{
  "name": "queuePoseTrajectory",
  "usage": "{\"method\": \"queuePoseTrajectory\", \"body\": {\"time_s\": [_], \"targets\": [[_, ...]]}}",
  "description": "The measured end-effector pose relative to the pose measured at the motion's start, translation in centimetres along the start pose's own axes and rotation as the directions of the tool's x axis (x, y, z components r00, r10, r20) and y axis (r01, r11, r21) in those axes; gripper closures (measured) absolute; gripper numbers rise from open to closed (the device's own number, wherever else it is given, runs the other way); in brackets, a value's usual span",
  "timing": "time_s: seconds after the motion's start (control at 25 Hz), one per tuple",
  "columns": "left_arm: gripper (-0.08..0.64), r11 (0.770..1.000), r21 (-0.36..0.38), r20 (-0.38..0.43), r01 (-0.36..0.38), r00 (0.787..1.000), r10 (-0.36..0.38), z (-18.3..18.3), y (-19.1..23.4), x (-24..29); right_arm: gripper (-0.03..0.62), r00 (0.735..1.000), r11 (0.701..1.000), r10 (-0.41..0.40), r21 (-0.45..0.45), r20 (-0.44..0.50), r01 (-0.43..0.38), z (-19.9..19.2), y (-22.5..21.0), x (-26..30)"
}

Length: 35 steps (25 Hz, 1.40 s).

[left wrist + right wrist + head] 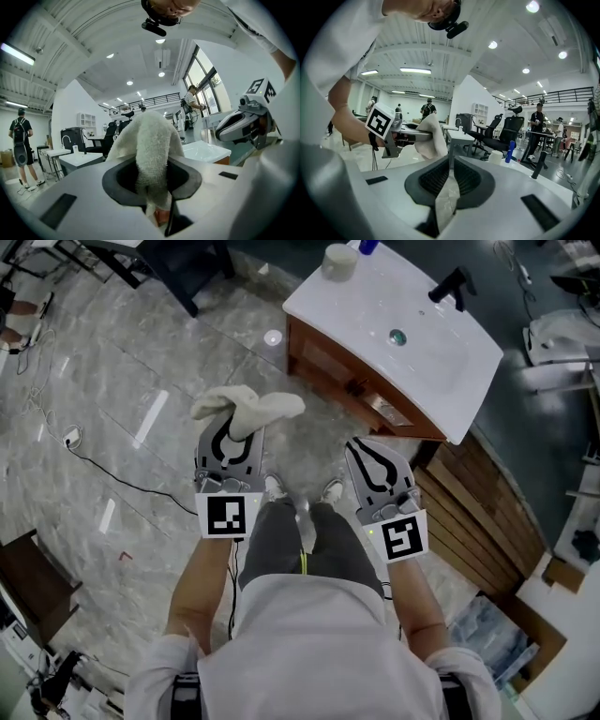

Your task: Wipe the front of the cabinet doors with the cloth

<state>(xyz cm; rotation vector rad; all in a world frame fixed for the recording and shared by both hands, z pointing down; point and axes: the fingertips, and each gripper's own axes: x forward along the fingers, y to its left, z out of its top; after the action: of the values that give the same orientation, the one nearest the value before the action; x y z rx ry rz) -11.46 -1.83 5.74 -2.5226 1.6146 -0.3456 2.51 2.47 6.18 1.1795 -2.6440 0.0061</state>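
My left gripper (pixel 230 435) is clenched on the cloth (pixel 251 407) — a pale towel bunched between the jaws, spilling past their tips and hiding them in the left gripper view. My right gripper (pixel 373 448) is closed on nothing, jaws meeting at the tips. Both hang over the grey veined floor (pixel 112 381), near the cabinet (pixel 342 371) with the cloth apart from it; in the head view the wooden front is steeply foreshortened under the white basin top (pixel 375 306) — door edges hard to make out, much of it hidden beneath that top.
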Motion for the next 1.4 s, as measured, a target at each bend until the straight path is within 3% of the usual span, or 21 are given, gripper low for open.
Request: {"method": "queuePoseTrajectory", "body": {"time_s": [0.12,0.24,0.44,0.6,0.76,1.04,1.4], "targets": [[0.446,1.000,0.012,-0.030,-0.011,0.999,0.012,-3.1,-0.7,2.9,0.535,1.000,1.000,0.009,0.012,-0.013,-0.009,-3.7,-1.5,1.6],[0.447,0.996,-0.069,-0.049,-0.061,0.997,0.058,-6.4,-1.0,5.2,0.535,0.998,0.999,0.029,0.017,-0.048,-0.028,-8.2,-2.1,2.9],[0.446,0.996,-0.053,-0.058,-0.074,0.996,0.071,-13.1,-2.1,8.5,0.535,0.984,0.992,0.100,-0.057,-0.147,-0.110,-16.8,-2.1,5.1],[0.446,0.999,0.041,-0.074,-0.026,0.997,0.029,-19.2,-4.0,11.3,0.535,0.989,0.995,0.089,-0.027,-0.121,-0.093,-22.6,-2.4,7.4],[0.446,0.998,0.051,-0.058,-0.039,0.997,0.042,-24.2,-4.8,14.1,0.535,0.989,0.994,0.108,-0.020,-0.101,-0.110,-28.1,-2.3,9.7],[0.446,0.996,0.088,-0.038,-0.024,0.999,0.028,-30.4,-5.8,17.8,0.535,0.990,0.992,0.122,-0.037,-0.066,-0.124,-33.8,-2.3,13.6],[0.446,0.989,0.149,0.001,-0.017,1.000,0.017,-34.9,-6.6,21.2,0.535,0.986,0.985,0.160,-0.062,-0.056,-0.163,-39.9,-2.3,16.6]]}}
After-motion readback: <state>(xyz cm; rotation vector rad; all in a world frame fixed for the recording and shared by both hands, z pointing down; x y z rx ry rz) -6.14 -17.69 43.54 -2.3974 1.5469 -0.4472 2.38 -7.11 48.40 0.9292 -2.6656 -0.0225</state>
